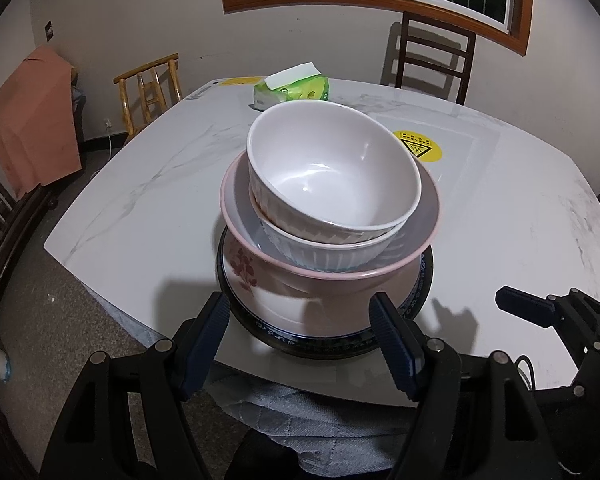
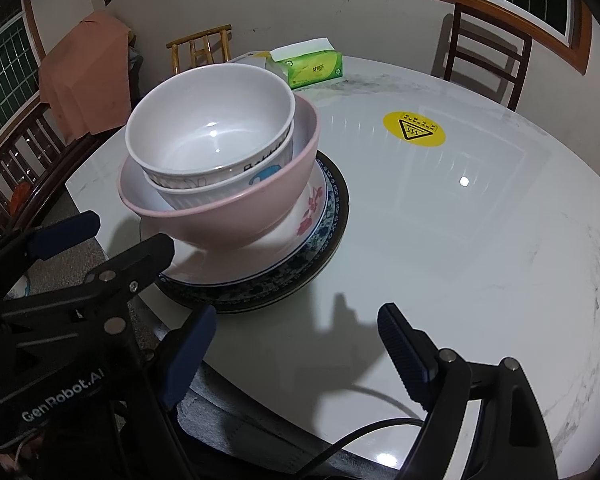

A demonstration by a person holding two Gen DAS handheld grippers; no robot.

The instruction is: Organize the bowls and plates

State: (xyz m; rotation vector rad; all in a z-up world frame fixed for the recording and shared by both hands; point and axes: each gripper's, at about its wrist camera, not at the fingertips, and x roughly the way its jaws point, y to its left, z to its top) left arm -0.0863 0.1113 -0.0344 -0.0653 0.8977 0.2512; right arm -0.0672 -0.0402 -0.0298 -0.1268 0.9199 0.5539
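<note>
A stack of dishes stands near the table's front edge. A white bowl (image 1: 336, 172) (image 2: 212, 136) sits tilted in a ribbed white bowl (image 1: 332, 248) (image 2: 204, 196), inside a pink bowl (image 1: 312, 280) (image 2: 236, 216). Under them lie a flowered plate (image 1: 244, 272) (image 2: 308, 216) and a dark blue-patterned plate (image 1: 420, 292) (image 2: 284, 280). My left gripper (image 1: 300, 320) is open and empty, its jaws on either side of the stack's near edge. My right gripper (image 2: 296, 328) is open and empty over bare table, right of the stack. It also shows in the left wrist view (image 1: 532, 308).
A green tissue pack (image 1: 292, 88) (image 2: 312, 64) lies at the far side of the white marble table (image 1: 520, 220) (image 2: 480, 240). A yellow warning sticker (image 1: 418, 146) (image 2: 414, 129) is on the tabletop. Chairs (image 1: 432, 56) stand around the table. A grey cloth (image 1: 300, 420) lies below the front edge.
</note>
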